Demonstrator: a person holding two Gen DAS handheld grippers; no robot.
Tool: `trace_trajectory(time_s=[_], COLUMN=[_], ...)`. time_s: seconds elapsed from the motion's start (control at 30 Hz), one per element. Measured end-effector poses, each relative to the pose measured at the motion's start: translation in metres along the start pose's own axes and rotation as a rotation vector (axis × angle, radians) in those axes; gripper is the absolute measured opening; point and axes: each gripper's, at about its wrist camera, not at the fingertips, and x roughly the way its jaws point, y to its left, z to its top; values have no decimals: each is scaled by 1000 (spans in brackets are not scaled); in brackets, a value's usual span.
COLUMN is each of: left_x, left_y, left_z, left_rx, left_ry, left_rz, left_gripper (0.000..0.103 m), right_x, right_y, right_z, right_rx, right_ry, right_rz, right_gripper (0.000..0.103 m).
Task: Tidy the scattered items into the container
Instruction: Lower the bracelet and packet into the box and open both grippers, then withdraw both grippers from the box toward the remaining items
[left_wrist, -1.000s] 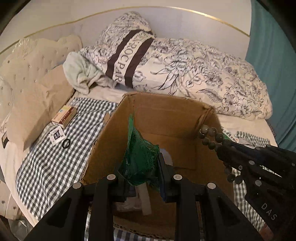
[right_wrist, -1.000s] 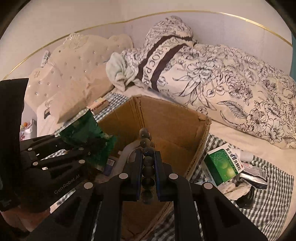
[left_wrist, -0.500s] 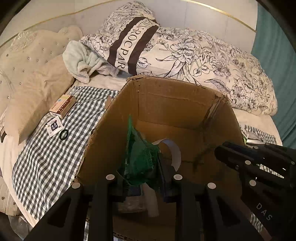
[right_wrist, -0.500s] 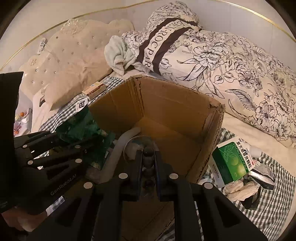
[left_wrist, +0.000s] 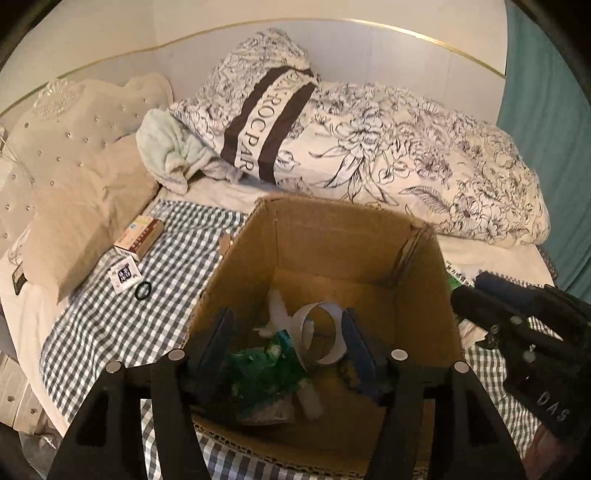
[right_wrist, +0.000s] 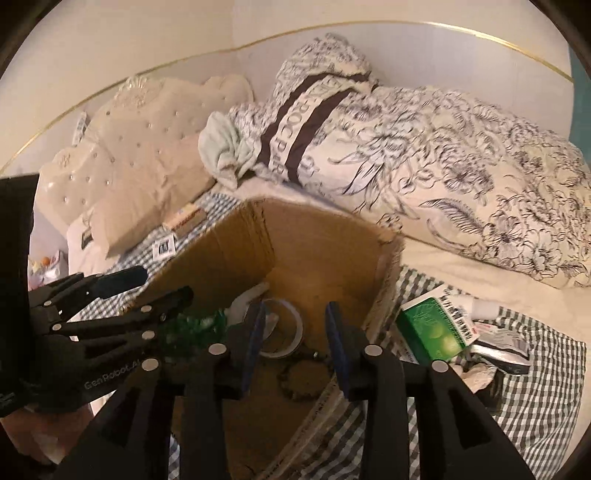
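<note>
An open cardboard box (left_wrist: 332, 236) stands on the checked cloth on the bed; it also shows in the right wrist view (right_wrist: 236, 247). Inside lie a green crinkled packet (left_wrist: 258, 373), a roll of white tape (left_wrist: 321, 332), a white item (left_wrist: 277, 314) and a dark bead string (right_wrist: 299, 376). My left gripper (left_wrist: 288, 332) is open and empty over the box's near side. My right gripper (right_wrist: 295, 325) is open and empty over the box. A green medicine carton (right_wrist: 436, 328) and wrappers (right_wrist: 498, 343) lie right of the box.
A small orange-white carton (left_wrist: 138, 236), a QR card (left_wrist: 123, 275) and a black ring (left_wrist: 143, 290) lie on the cloth left of the box. A floral duvet (left_wrist: 406, 155) and beige pillows (left_wrist: 85, 206) lie behind. A teal curtain (left_wrist: 546, 110) hangs at right.
My left gripper has opened and the green packet has dropped into the box. My right gripper has opened and the bead string now lies on the box floor.
</note>
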Motion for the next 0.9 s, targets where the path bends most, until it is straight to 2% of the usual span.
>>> trace_trajectory(time_s=[0.1, 0.2, 0.27, 0.4, 0.47, 0.6, 0.67, 0.73, 0.9], left_x=[-11, -22, -31, -48, -56, -70, -75, -81, -90], left_y=[-3, -8, -12, -20, -24, -33, -38, -42, -51], left_z=[3, 5, 6, 7, 7, 6, 4, 2, -2], left_rx=[0, 3, 4, 2, 0, -6, -9, -20, -48], left_ry=[-16, -36, -56, -93, -114, -152, -171, -192, -215], left_rz=[-1, -1, -2, -10, -12, -18, -19, -14, -29], left_gripper=[64, 72, 75, 86, 91, 103, 103, 103, 103], right_x=[-17, -33, -43, -64, -76, -96, -104, -113, -133], right_y=[-3, -7, -10, -17, -21, -31, -38, -45, -62], right_z=[3, 5, 4, 3, 1, -3, -5, -9, -17], right_rx=[8, 14, 17, 22, 27, 35, 47, 57, 68], right_ry=[-33, -63, -82, -122, -147, -190, -204, -221, -258], right_rz=[-5, -8, -10, -15, -19, -40, -45, -45, -93], right_gripper=[34, 35, 40, 43, 54, 66, 81, 90, 98])
